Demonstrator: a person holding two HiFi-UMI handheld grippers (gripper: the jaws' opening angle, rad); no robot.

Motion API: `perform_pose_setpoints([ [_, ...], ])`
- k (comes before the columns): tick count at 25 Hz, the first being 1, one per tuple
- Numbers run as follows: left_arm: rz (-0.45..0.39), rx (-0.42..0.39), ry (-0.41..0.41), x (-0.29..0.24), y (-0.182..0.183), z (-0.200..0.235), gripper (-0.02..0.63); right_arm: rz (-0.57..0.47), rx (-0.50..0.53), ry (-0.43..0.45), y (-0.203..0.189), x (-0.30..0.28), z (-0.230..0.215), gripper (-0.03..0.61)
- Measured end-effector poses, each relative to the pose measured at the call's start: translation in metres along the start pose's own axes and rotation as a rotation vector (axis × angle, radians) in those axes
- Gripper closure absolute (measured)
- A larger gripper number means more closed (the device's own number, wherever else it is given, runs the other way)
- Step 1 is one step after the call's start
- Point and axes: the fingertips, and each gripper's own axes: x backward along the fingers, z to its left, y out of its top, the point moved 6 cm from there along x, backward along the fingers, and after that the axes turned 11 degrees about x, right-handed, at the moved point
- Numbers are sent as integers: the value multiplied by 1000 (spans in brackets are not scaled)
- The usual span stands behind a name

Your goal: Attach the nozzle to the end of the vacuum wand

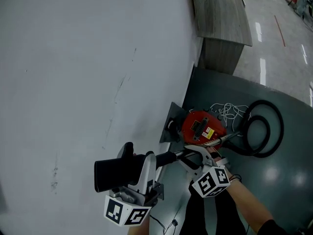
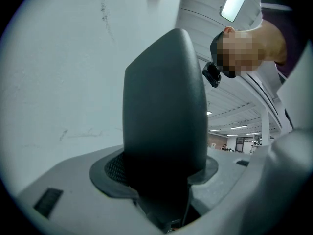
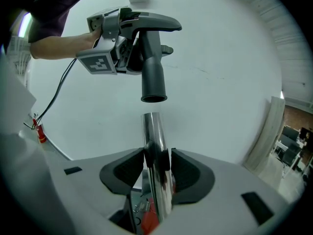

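In the head view my left gripper [image 1: 145, 169] is shut on the black nozzle [image 1: 117, 173], whose tube end points right toward the wand. In the left gripper view the nozzle [image 2: 164, 111] fills the space between the jaws of that gripper [image 2: 164, 182]. My right gripper [image 1: 194, 156] is shut on the chrome vacuum wand [image 1: 221, 140]. The right gripper view has the wand [image 3: 152, 136] pinched between the pads of the right gripper [image 3: 156, 163]. Its open end sits just below the nozzle's round socket [image 3: 153, 84], a small gap apart and nearly in line with it.
A red vacuum canister [image 1: 201, 126] lies on the dark floor [image 1: 288, 175], with a coiled black hose [image 1: 266, 129] and a white cord [image 1: 226, 111] beside it. A white wall [image 1: 73, 58] fills the left. A grey cabinet [image 1: 220, 18] stands beyond.
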Motion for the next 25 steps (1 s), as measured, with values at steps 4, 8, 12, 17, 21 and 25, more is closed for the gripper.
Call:
perform_pose_setpoints([
  [4,4,17,-9,1,-9,2,351,20,28,1,-7,-5,4,414],
  [8,14,27,-4,0,-17,7,351,28,37,-7,-9,-4,6,414],
  [12,25,30,8,1,-26,10,351,25,61,-13,-10,-5,6,416],
  [17,6,47,22,2,-36,15,351,30,52,-8,-6,-4,4,416],
  [21,-40,68,22,6,-37,18,351,24,44,-16,-6,-4,3,416],
  [25,-66,78,16,11,-39,19,353,19,33,-30,-6,-3,5,417],
])
